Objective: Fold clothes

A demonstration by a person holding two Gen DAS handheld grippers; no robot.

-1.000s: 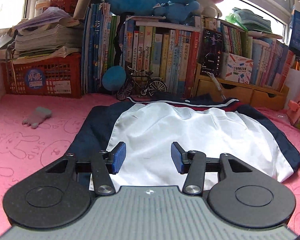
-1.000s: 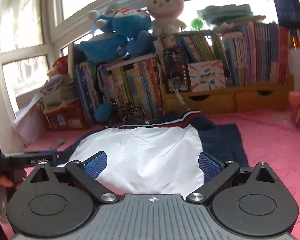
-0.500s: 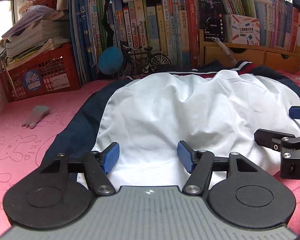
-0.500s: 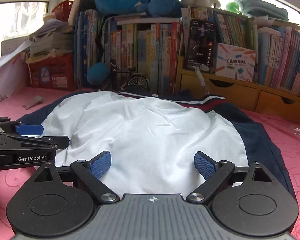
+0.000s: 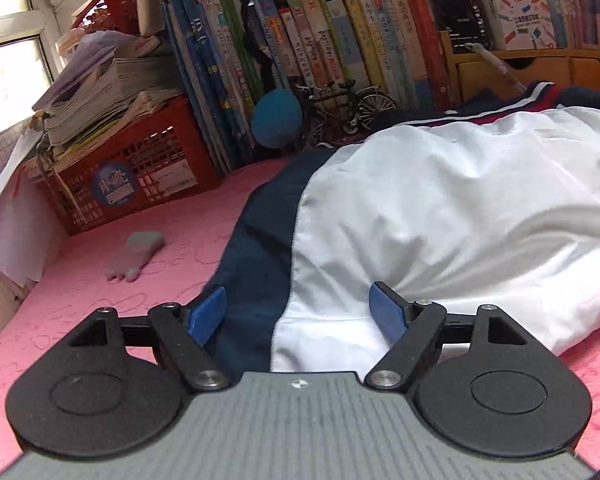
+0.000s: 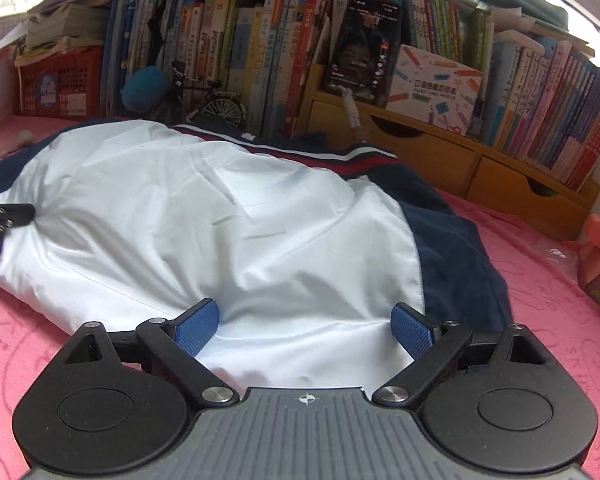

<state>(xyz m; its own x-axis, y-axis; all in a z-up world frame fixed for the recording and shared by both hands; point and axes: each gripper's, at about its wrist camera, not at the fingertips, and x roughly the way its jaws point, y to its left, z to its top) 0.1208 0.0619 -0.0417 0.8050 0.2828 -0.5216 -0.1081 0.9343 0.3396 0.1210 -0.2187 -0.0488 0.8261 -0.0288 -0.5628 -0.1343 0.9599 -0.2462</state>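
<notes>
A white and navy jacket [image 5: 440, 208] with red and white stripes at its far end lies on a pink mat [image 5: 112, 304]. It also shows in the right wrist view [image 6: 228, 224]. My left gripper [image 5: 298, 314] is open, low over the jacket's near left edge, its jaws either side of the navy and white seam. My right gripper [image 6: 304, 326] is open over the jacket's near right edge, the white cloth between its jaws. The left gripper's tip [image 6: 8, 218] shows at the left edge of the right wrist view, touching the white cloth.
A red crate [image 5: 128, 176] with stacked papers stands at the far left. Rows of books [image 5: 320, 48], a toy bicycle [image 5: 348, 104] and a blue ball [image 5: 276, 118] line the back. Wooden drawers [image 6: 500, 172] stand at the back right. A small grey object [image 5: 138, 250] lies on the mat.
Both grippers have come down and forward to the jacket's near edge. The left gripper has opened wider and shifted left, over the navy seam.
</notes>
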